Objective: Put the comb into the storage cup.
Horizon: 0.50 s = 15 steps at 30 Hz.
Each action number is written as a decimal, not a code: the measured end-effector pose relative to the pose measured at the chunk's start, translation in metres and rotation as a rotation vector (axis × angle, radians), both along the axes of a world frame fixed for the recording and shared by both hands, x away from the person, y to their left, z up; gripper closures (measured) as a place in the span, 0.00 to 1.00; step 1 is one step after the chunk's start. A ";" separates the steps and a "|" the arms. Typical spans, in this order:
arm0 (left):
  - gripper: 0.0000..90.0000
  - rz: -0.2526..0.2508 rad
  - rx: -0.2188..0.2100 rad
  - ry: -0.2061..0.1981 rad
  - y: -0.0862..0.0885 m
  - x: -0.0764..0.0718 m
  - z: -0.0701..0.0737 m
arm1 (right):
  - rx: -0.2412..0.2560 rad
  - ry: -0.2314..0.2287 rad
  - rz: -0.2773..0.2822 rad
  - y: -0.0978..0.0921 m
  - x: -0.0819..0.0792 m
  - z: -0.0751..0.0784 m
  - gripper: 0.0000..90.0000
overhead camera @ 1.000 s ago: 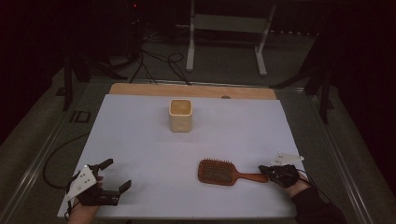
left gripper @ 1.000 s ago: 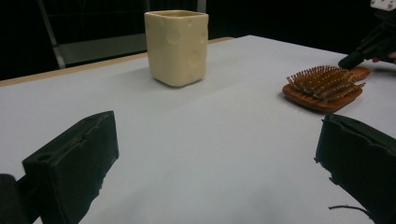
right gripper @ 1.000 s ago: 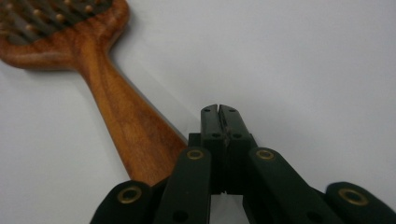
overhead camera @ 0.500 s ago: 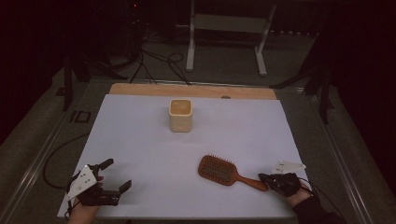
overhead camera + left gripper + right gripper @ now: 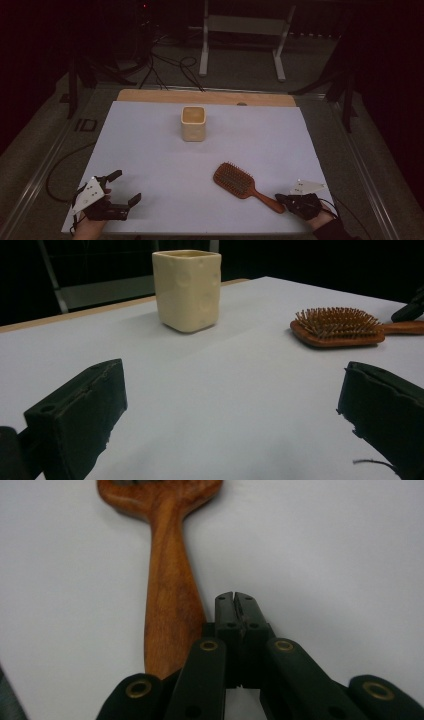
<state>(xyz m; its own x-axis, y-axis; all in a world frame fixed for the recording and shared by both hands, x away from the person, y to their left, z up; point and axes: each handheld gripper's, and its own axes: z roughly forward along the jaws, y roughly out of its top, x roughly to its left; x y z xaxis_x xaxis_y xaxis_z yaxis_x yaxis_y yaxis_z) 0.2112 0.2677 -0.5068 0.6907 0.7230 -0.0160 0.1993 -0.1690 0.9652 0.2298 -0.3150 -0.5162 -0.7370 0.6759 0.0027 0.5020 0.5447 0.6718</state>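
A wooden hairbrush (image 5: 235, 179) lies bristles up on the white table top (image 5: 150, 145), its handle (image 5: 170, 595) slanting toward the front right corner. My right gripper (image 5: 281, 199) is at the end of that handle. In the right gripper view its jaws (image 5: 235, 600) are pressed together with nothing between them, and the handle runs along their left side. A cream square cup (image 5: 193, 123) stands upright at the middle back. My left gripper (image 5: 125, 187) rests at the front left with its jaws wide apart; between them I see the cup (image 5: 186, 289) and the brush (image 5: 335, 327) farther off.
A bare wooden strip (image 5: 150, 95) runs along the table's far edge. Beyond it are a metal stand (image 5: 240, 35) and cables on a dark floor. A cable (image 5: 65, 165) loops off the left side of the table.
My right gripper has moved back toward the front edge, and the brush's handle end has swung with it, so the brush now lies slanted instead of level. The left gripper has stayed put.
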 end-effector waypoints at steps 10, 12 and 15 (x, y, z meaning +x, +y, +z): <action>0.00 -0.002 -0.001 0.000 -0.001 0.000 0.000 | 0.006 0.016 0.030 0.006 -0.011 0.000 1.00; 0.00 -0.003 0.000 0.000 -0.001 0.000 0.000 | 0.007 0.019 0.033 0.007 -0.012 0.001 1.00; 0.00 -0.004 0.000 0.001 -0.001 0.000 0.000 | 0.015 0.025 0.031 0.006 -0.011 0.000 1.00</action>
